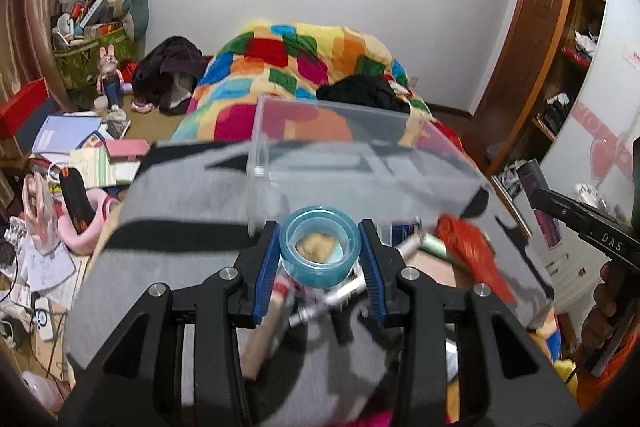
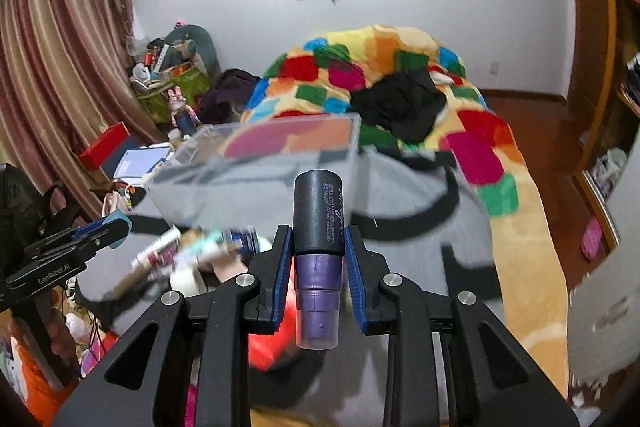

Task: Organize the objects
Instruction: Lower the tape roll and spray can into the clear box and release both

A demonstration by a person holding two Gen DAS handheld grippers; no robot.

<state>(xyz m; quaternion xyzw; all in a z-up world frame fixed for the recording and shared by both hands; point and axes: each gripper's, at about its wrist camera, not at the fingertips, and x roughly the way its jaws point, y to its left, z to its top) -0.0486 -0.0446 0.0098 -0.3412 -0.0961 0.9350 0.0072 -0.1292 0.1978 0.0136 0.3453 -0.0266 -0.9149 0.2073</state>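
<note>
Clamped in the left gripper (image 1: 319, 255), the tape roll (image 1: 318, 247) sits just short of the clear box (image 1: 340, 147). Likewise the right gripper (image 2: 318, 259) pinches a purple bottle (image 2: 318, 251) (long axis pointing at the box, dead ahead).

A clear box (image 1: 360, 155) stood on the bed (image 1: 168, 211), with the quilt (image 1: 296, 63) heaped behind it toward the far wall. Near the box, a jumble of small items (image 2: 200, 251) lay on the bed. The left gripper (image 1: 320, 251) held a tape roll (image 1: 318, 245) between its jaws, just near of the box. The right gripper (image 2: 318, 251) held a bottle (image 2: 318, 219) upright, right of the jumble. Dark clothing (image 2: 400, 103) lay on the quilt. Left of the bed, books (image 1: 66, 133) and a rabbit figure (image 1: 109, 75) crowded the floor.
</note>
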